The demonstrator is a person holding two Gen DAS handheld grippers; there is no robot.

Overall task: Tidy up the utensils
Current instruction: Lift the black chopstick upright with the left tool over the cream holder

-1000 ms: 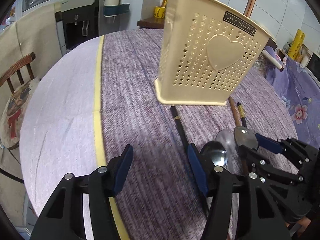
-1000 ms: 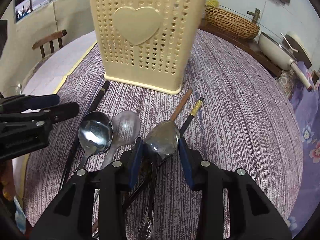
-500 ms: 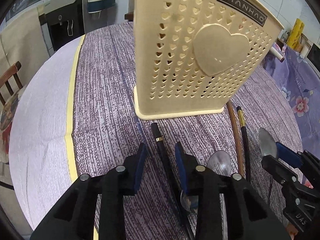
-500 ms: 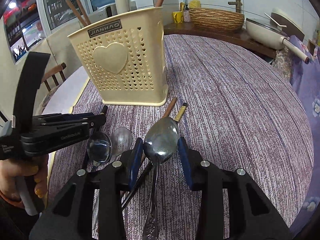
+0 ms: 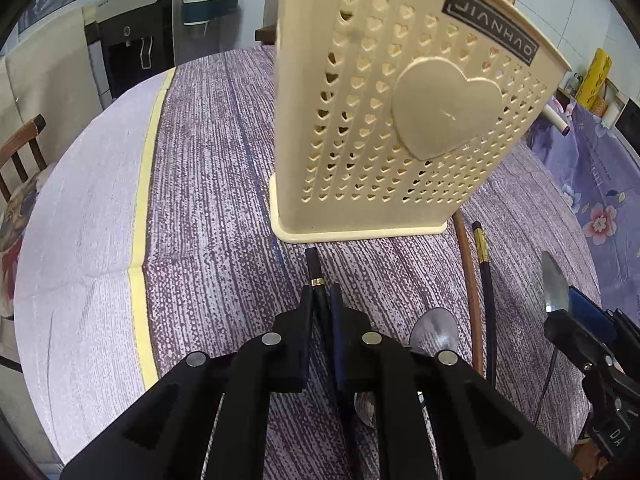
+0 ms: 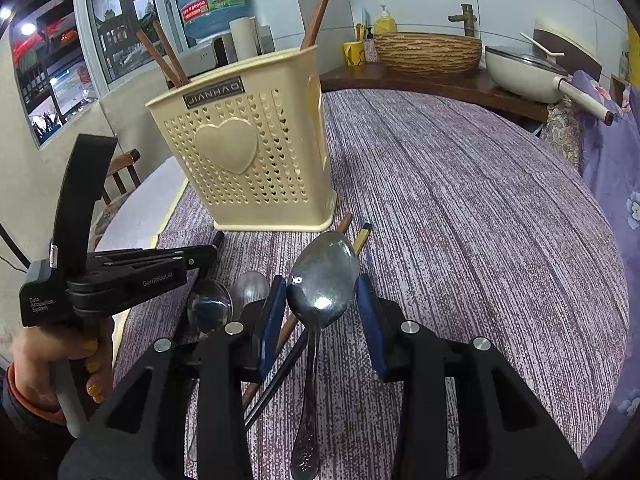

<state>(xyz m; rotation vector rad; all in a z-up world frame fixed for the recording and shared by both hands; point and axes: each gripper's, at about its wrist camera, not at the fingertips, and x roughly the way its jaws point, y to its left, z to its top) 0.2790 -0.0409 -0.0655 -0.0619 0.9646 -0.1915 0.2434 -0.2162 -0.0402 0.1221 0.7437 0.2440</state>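
Left tongs (image 5: 321, 300) pinching slim black chopstick (image 5: 313, 267), right tongs (image 6: 322, 300) gripping shiny steel spoon (image 6: 323, 280).

Left claw (image 5: 321, 300) low over the surface, fingers pinched nearly together around a thin dark stick, gripped from behind by a bare hand (image 6: 52, 364). Right claw (image 6: 322, 308) raised, blue pads (image 6: 272, 320) set apart, spoon bowl between them.
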